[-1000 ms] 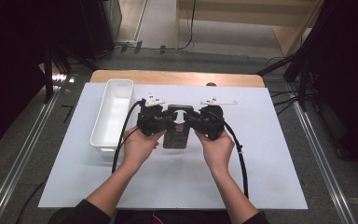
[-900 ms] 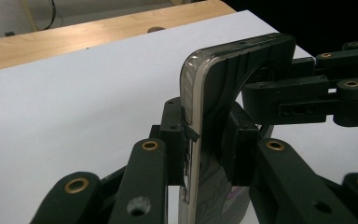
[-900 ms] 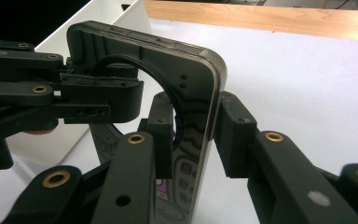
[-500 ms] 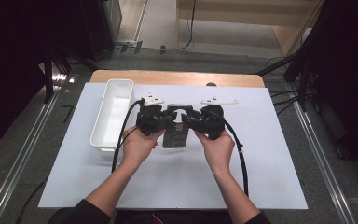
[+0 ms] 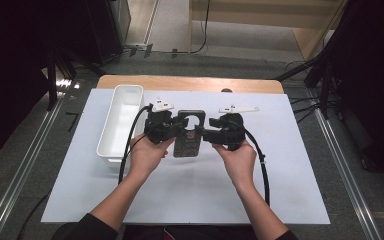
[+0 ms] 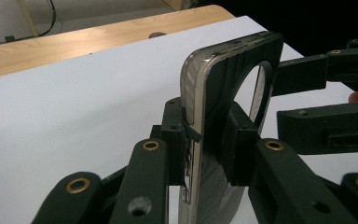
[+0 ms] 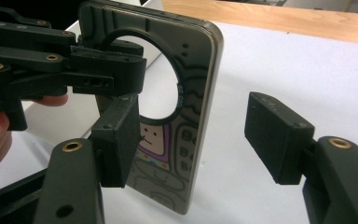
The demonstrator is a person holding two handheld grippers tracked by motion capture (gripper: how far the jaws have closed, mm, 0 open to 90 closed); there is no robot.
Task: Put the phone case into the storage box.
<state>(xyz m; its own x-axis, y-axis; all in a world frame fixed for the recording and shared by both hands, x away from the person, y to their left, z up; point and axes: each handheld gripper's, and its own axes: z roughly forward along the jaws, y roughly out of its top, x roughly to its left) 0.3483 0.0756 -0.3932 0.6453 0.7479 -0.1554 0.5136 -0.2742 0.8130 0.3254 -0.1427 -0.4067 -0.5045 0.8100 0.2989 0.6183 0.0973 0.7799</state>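
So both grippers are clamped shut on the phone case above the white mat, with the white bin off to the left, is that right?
Not quite. The left gripper is shut on the phone case, but the right gripper is open: the right gripper view shows one of its fingers standing well apart from the case. The white bin does sit at the left of the white mat.

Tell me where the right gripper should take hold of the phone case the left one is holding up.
Probably the free long edge. The left gripper clamps the phone case across one edge, holding it upright off the table. The right gripper stands open astride the opposite edge; close there across the flat faces, below the round cutout, where the panel is solid.
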